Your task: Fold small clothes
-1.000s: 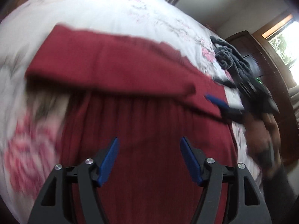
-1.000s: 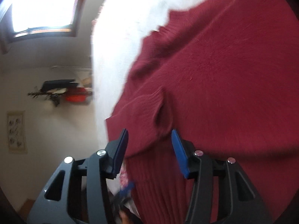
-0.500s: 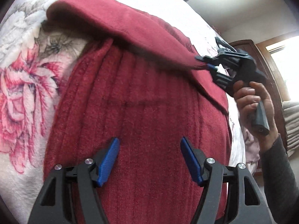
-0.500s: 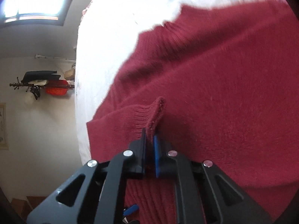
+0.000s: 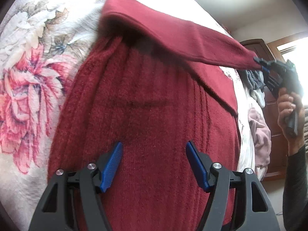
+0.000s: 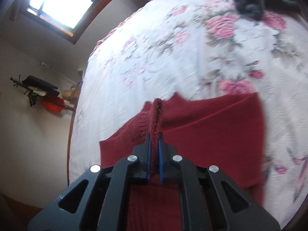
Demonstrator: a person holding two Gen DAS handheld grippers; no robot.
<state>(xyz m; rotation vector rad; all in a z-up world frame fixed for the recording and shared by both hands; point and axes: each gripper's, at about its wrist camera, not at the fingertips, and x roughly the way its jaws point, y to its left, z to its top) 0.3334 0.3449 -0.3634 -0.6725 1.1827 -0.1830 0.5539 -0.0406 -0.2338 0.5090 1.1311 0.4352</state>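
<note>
In the left wrist view, the left tongs (image 5: 154,163) hung spread wide, their blue pads apart and holding nothing, directly over the ribbed body of a dark red sweater (image 5: 146,115). The sweater lay on a bed covered by a white bedspread (image 5: 28,88) printed with pink flowers, which showed to the left of the tongs. Ahead of the tongs, one sleeve (image 5: 173,34) of the sweater was lifted off the body and stretched out to the right, with a shadow beneath it. At the sleeve's far end, the right tongs (image 5: 262,66) pinched the cuff, gripped by a person's hand (image 5: 288,113) in a dark sleeve. Below that tool, at the bed's right edge, lay a grey-blue garment (image 5: 253,79) and a pale pink one (image 5: 259,134), with a dark wooden wardrobe behind.

In the right wrist view, the right tongs (image 6: 154,150) were pressed together on the ribbed cuff (image 6: 156,119), which stood up between the pads. Beyond and to the right of the tongs, red cloth spread over the flowered bedspread (image 6: 163,57). A dark grey garment (image 6: 250,2) lay far ahead at the upper right. To the left, a window (image 6: 61,3) lit the wall, where a rack (image 6: 36,90) held dark and red items.
</note>
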